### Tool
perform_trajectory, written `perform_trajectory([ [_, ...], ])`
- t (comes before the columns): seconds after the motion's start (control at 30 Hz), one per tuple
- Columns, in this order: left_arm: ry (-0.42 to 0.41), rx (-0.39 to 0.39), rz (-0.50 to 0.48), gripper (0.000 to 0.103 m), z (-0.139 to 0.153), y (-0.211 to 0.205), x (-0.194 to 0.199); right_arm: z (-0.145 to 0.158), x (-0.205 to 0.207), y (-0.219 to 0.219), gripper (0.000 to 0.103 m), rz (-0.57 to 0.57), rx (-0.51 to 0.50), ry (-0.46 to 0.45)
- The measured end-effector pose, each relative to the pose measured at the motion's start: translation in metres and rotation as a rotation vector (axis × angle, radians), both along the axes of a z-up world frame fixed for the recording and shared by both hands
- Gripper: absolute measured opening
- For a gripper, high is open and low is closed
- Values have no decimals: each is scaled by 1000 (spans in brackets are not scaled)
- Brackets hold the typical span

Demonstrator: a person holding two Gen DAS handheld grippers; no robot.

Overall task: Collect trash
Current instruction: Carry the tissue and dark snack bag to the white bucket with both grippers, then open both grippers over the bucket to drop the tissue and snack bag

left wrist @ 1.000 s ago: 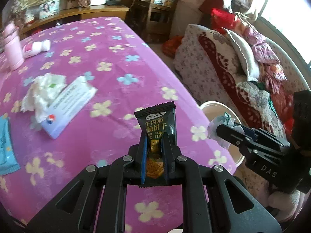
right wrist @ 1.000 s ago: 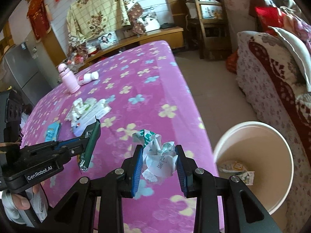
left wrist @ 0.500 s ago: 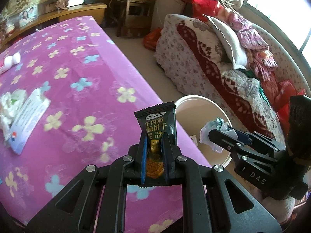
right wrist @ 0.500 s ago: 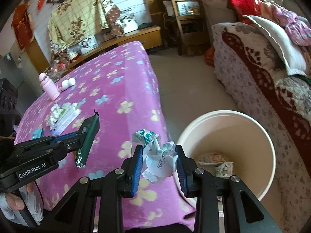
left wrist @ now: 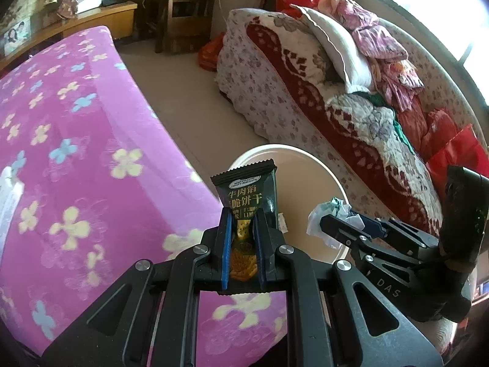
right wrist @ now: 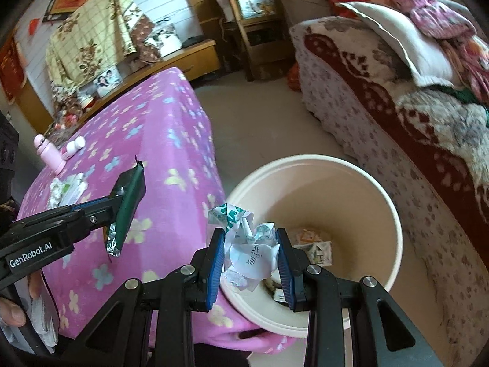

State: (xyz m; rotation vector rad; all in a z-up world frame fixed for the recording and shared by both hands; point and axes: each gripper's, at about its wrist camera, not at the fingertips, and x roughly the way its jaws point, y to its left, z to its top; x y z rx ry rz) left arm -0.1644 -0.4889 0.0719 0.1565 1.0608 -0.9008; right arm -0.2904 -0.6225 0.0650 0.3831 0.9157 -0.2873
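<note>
My left gripper (left wrist: pixel 241 229) is shut on a dark green biscuit wrapper (left wrist: pixel 247 192), held upright at the table's right edge, beside the cream trash bin (left wrist: pixel 333 180). It also shows in the right wrist view (right wrist: pixel 126 205). My right gripper (right wrist: pixel 249 250) is shut on a crumpled white and green paper wad (right wrist: pixel 247 241), held over the near rim of the bin (right wrist: pixel 388 211). The wad also shows in the left wrist view (left wrist: pixel 330 217). Some wrappers (right wrist: pixel 314 244) lie at the bin's bottom.
The table has a pink flowered cloth (left wrist: pixel 76 153). A pink bottle (right wrist: pixel 50 156), a small white bottle (right wrist: pixel 73 146) and tissue trash (right wrist: pixel 65 189) lie on its far side. A sofa with bedding (right wrist: pixel 397 91) stands right of the bin, with bare floor between.
Both grippers have moved right, off the table toward the bin. The paper wad is now over the bin's near rim; the wrapper is at the table edge.
</note>
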Motion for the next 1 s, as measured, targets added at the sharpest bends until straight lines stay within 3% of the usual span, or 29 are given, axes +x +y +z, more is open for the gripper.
perform_trajectory([
  [0.7,8,-8,-55,11,-10,-38,-13,-28,-16,-41,32,-94,43,49],
  [0.83,28,-29,-69,13,-12,-38,-12,-31,-18,-46,47,-114,44,55],
  [0.9,37,-40,-67,32,-12,-36,-10,-30,-19,-48,53,-130,47,51],
  [0.97,49,-51,-63,44,-12,-34,-8,-30,-20,-49,54,-137,51,52],
  [1.0,54,-57,-60,45,-12,-33,-7,-30,-20,-50,55,-139,52,52],
])
